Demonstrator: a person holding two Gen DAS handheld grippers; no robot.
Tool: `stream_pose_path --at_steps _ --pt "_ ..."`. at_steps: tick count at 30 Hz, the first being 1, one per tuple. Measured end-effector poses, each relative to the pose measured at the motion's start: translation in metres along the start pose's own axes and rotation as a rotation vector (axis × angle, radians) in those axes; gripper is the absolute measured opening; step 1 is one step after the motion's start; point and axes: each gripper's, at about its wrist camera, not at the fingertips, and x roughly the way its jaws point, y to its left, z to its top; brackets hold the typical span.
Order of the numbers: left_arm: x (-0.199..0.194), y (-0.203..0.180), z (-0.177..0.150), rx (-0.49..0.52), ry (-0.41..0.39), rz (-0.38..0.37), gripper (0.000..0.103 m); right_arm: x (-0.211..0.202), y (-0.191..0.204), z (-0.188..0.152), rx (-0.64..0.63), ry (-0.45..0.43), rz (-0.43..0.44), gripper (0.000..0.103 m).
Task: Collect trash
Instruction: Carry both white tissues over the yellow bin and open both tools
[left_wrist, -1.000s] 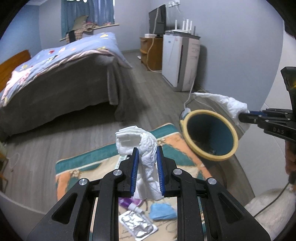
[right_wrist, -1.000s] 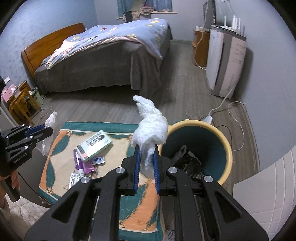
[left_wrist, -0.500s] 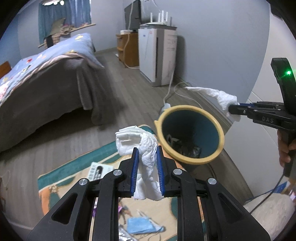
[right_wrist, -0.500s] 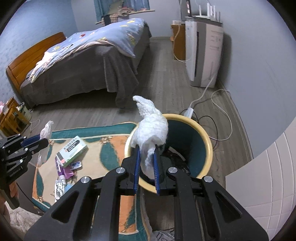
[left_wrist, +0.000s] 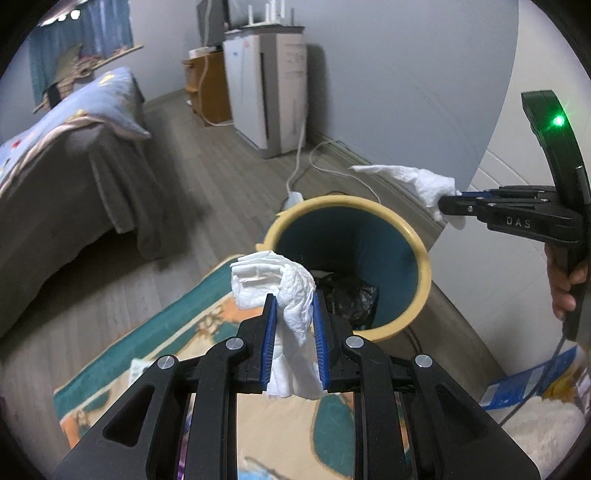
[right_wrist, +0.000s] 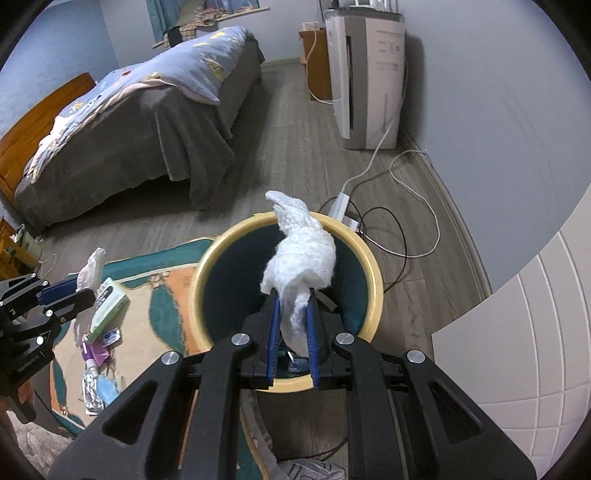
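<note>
Both claws are pinched tight on crumpled tissues – the right gripper (right_wrist: 291, 325) with its wad (right_wrist: 301, 258) above the yellow-rimmed bin (right_wrist: 207, 258), the left gripper (left_wrist: 294, 325) with its tissue (left_wrist: 280, 280) nearer the rim – so a release there may drop it onto the rug (left_wrist: 166, 332)

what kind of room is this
A bedroom, most likely in a home. A bed with a blue patterned duvet and wooden headboard fills one side, a patterned rug lies on the wood-look floor with litter on it, and a yellow-rimmed waste bin stands beside the rug.
</note>
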Motion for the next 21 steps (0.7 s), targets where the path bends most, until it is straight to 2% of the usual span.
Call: stream_pose_path --at_steps 7,12,15,21 --pt "0.042 -0.016 0.022 0.045 0.029 -0.043 0.02 0.023 -0.007 0.007 0.03 0.03 0.004 0.013" --pt "0.065 -0.024 0.039 0.063 0.022 -0.061 0.021 0.036 -0.009 0.011 0.037 0.039 -0.008 0.013" --pt "0.076 -0.029 0.047 0.1 0.016 -0.043 0.026 0.045 -0.011 0.014 0.047 0.049 -0.023 0.013" --pt "0.089 -0.03 0.051 0.112 0.03 -0.039 0.048 0.063 -0.016 0.014 0.067 0.075 -0.039 0.013"
